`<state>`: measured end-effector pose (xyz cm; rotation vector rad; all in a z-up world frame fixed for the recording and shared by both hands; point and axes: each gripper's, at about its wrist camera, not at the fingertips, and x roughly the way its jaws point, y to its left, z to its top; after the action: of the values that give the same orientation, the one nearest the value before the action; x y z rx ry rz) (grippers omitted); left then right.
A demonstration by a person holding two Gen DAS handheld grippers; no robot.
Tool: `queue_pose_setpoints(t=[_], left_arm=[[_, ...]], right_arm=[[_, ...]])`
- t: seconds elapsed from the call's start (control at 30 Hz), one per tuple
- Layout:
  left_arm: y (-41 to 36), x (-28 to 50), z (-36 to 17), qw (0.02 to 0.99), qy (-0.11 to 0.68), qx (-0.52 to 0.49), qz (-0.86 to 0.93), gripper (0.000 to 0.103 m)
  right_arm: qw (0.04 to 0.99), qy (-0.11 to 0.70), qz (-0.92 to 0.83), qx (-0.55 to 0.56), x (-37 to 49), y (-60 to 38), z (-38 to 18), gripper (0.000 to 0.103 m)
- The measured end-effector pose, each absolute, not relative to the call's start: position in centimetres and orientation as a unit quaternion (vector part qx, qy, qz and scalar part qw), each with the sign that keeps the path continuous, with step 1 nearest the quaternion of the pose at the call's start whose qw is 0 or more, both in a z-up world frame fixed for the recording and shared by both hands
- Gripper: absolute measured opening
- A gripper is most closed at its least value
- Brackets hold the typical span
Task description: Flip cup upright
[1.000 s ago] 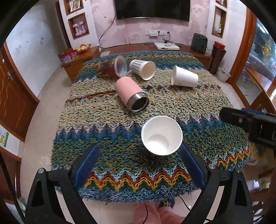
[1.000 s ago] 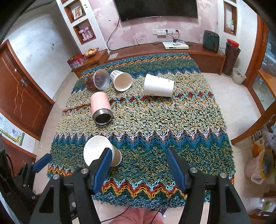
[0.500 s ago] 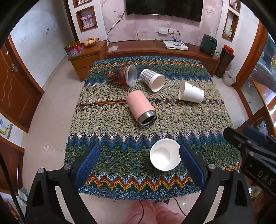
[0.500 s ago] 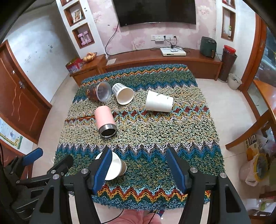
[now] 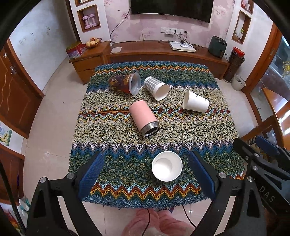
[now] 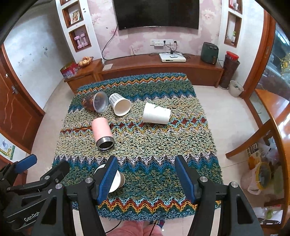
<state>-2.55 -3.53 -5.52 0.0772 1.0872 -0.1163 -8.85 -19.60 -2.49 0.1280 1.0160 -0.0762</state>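
The left claw (image 5: 145, 174) is hanging above the near edge of the table (image 5: 112, 130) with its jaws spread wide and gripping nothing. The white paper cup (image 5: 167, 166) is standing upright on the zigzag knit cover between the two blue pads (image 5: 91, 171), nearer the right one and touching neither. The left wrist view is looking straight down into its mouth, showing the cup empty. The right wrist view is showing only part of that cup (image 6: 117, 178), at 8 o'clock, its body mostly hidden behind the left blue pad of the right claw (image 6: 145, 177), which is also standing wide open and empty.

Reading left to right across the far half of the table, four more vessels are lying on their sides: a patterned tumbler (image 5: 125, 83) at 11 o'clock, a checked paper cup (image 5: 156, 88) just beside it, a pink steel-lined flask (image 5: 144, 118) near the centre, and a plain white cup (image 5: 195, 103) at 2 o'clock. The right wrist view alone is showing the television (image 6: 157, 13) in full.

Compared with one second ago, both claws are sitting farther back, the whole table is now in frame, and the white cup is appearing smaller and closer to the near edge of the picture.
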Motion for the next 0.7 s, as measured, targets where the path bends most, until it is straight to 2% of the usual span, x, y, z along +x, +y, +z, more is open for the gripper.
queue_pose_setpoints(t=[0.7], left_arm=[[-3.9, 0.5, -1.7, 0.873, 0.482, 0.036, -0.063, 0.095]], right_arm=[[0.894, 0.443, -0.052, 0.052, -6.7, -19.8, 1.3, 0.066]])
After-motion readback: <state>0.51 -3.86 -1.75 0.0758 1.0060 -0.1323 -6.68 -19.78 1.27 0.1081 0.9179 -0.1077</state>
